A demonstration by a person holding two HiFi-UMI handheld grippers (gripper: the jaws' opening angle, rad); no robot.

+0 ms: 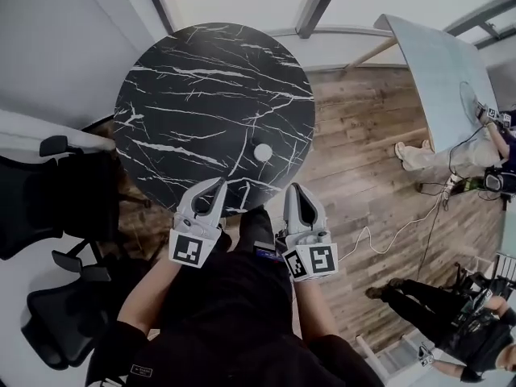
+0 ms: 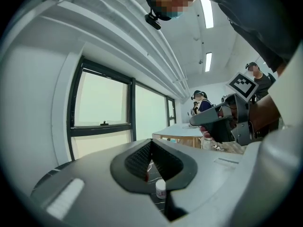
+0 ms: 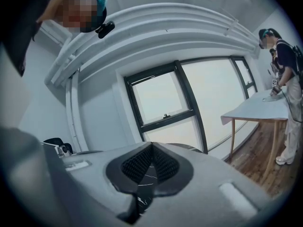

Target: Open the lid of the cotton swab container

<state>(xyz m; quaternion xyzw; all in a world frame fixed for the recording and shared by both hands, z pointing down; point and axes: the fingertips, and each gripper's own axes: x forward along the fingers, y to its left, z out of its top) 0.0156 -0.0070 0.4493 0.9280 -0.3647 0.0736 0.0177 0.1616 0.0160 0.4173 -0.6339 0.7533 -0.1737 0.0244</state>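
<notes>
Chairs: two dark office chairs [image 1: 56, 216] stand at the far left, pushed off from the table and clear of the work.
Table: a round black marble-patterned table [image 1: 193, 87] fills the middle and carries only the task's thing.
Left claw: the left claw [image 1: 218, 183] hovers over the table's near rim. Its own view shows the ribbed pads pressed together with nothing between them [image 2: 151, 143]. I judge it is shut because it is only on approach.
Container: the small white cotton swab container [image 1: 263, 152] stands upright near the table's right edge, ahead of both claws and between their lines of aim, touched by neither. In the left gripper view it shows low down, just past the tips. Its lid [image 2: 161, 183] looks seated, though it is too small to be sure.
Right claw: the right claw [image 1: 292, 187] is level with the left, also shut and empty [image 3: 151, 145], aimed along the tabletop.
Floor: wooden boards [image 1: 371, 135] with a loose cable [image 1: 379, 236].
Far right: a pale table [image 1: 443, 71] with people beside it, well apart.
Step in hand: reaching. Both claws must open first, likely one to steady the body and one to work the lid.
</notes>
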